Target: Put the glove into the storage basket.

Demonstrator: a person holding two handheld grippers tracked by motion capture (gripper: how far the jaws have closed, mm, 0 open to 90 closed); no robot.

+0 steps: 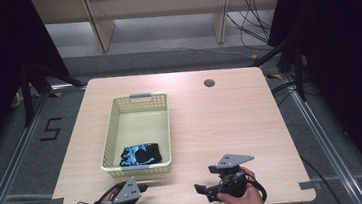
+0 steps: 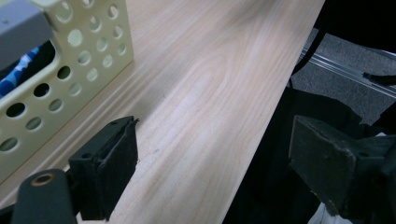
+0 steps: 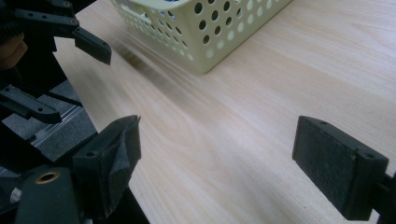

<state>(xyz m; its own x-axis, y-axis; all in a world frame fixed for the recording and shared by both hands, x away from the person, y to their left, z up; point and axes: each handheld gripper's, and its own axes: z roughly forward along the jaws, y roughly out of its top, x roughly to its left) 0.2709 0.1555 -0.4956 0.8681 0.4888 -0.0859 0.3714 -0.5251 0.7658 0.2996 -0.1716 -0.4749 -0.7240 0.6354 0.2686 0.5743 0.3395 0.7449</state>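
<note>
Wooden table (image 1: 221, 123), pale grain, with a small round hole (image 1: 209, 83) near its far edge. A cream plastic basket (image 1: 113, 128) with perforated walls stands left of centre, long side running away from the person, grey handle tabs at both short ends. Inside it, at the near end, lies a folded cloth (image 1: 140, 155), black with a blue and white pattern.

Left gripper (image 1: 136, 190): held at the near table edge, just in front of the basket's near wall, not touching it. In the left gripper view its jaws stand wide apart, nothing between them; the left pad (image 2: 116, 163) hangs over the bare wood, the right one (image 2: 327, 163) beyond the table edge over dark fabric. The basket's corner (image 2: 84, 51) shows at upper left, a strip of the blue cloth (image 2: 18, 74) visible behind the holes.

Right gripper (image 1: 203, 187): in the person's right hand (image 1: 243, 196), near the front edge and right of the basket, pointing left toward the other gripper. The right gripper view shows both pads (image 3: 327, 163) wide apart over bare wood, empty. The basket's corner (image 3: 210, 28) lies ahead, apart from the jaws; the left gripper (image 3: 60, 60) shows at upper left, open too.

Both grippers sit clear of the cloth, which rests in the basket untouched.
</note>
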